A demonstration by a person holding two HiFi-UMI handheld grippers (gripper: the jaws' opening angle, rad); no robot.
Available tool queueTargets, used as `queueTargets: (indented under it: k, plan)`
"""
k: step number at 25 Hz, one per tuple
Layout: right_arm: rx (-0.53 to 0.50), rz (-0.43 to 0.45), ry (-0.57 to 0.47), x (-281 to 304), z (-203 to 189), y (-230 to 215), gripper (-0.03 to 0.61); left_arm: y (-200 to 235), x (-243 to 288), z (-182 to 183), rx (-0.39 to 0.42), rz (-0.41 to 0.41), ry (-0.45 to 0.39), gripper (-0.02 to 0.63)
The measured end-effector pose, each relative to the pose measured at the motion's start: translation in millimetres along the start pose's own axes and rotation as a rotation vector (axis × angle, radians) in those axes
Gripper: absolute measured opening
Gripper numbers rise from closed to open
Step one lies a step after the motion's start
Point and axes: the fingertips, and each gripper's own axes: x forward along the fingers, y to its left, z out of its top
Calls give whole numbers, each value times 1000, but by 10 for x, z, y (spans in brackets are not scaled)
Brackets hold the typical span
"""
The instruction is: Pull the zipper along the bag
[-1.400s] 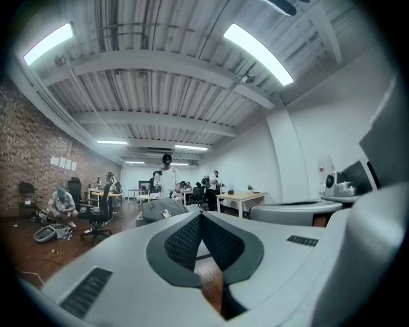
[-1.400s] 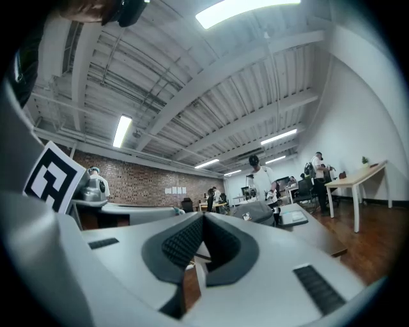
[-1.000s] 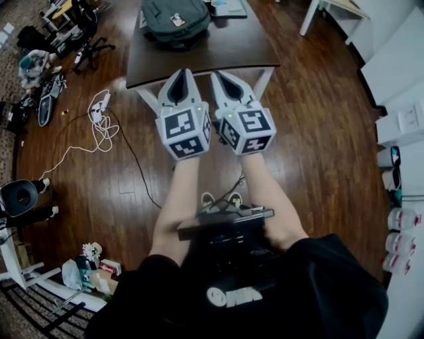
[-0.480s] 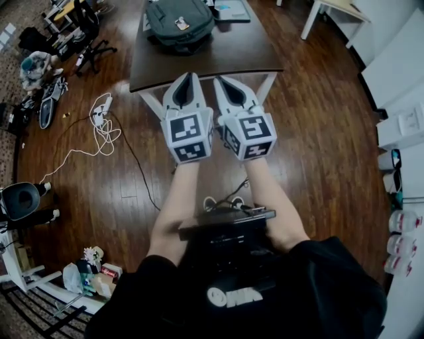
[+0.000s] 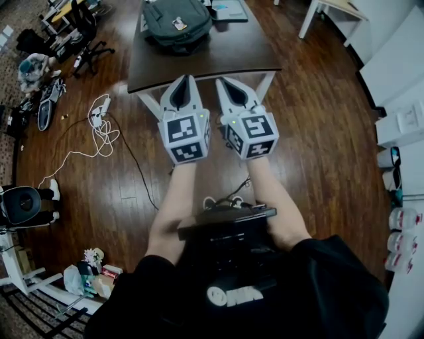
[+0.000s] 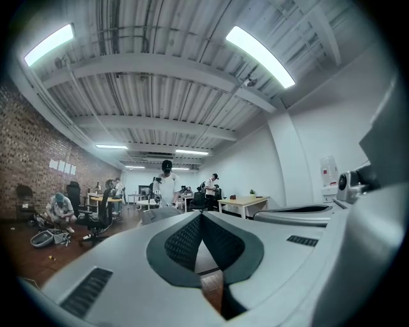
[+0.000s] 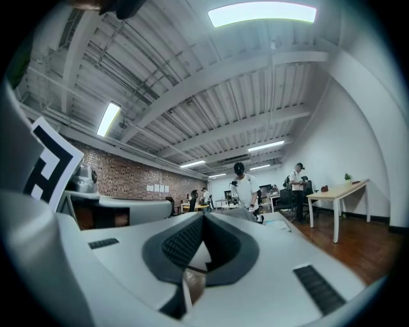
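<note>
A dark green backpack (image 5: 176,23) lies at the far end of a dark brown table (image 5: 218,56) in the head view. Both grippers are held side by side in the air, short of the table's near edge. The left gripper (image 5: 183,81) is shut with nothing between its jaws. The right gripper (image 5: 222,83) is shut and empty too. In the left gripper view the jaws of the left gripper (image 6: 200,214) meet, and the backpack (image 6: 160,216) shows grey just beyond them. In the right gripper view the right gripper (image 7: 204,216) is shut as well, with the backpack (image 7: 238,214) behind its tips.
A flat blue-grey item (image 5: 228,10) lies on the table beside the bag. White cables (image 5: 99,126) trail over the wooden floor at the left, near an office chair (image 5: 86,33). White cabinets (image 5: 397,79) line the right side. People (image 6: 167,185) stand behind the table.
</note>
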Motion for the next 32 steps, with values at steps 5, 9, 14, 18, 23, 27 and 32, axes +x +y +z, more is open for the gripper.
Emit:
queueTargets:
  k: [5, 9, 14, 18, 23, 27, 32]
  plan:
    - [3, -3, -2, -2, 10, -11, 12, -20, 22, -19, -25, -12, 3, -8]
    - [-4, -2, 0, 4, 2, 2, 12, 2, 29, -9, -53, -13, -4, -8]
    - [-8, -5, 22, 53, -75, 32, 11, 23, 21, -16, -46, -15, -7, -8]
    - [-22, -5, 35, 88, -94, 33, 11, 18, 40, -15, -37, -14, -10, -8]
    - [-26, -8, 31, 107, -75, 35, 11, 15, 52, 13, -31, -19, -16, -8]
    - [-29, -10, 26, 122, -47, 18, 11, 1, 74, 30, -25, -22, -19, -8]
    - [-39, -10, 22, 142, -13, 17, 11, 4, 86, 40, -20, -26, -20, -8]
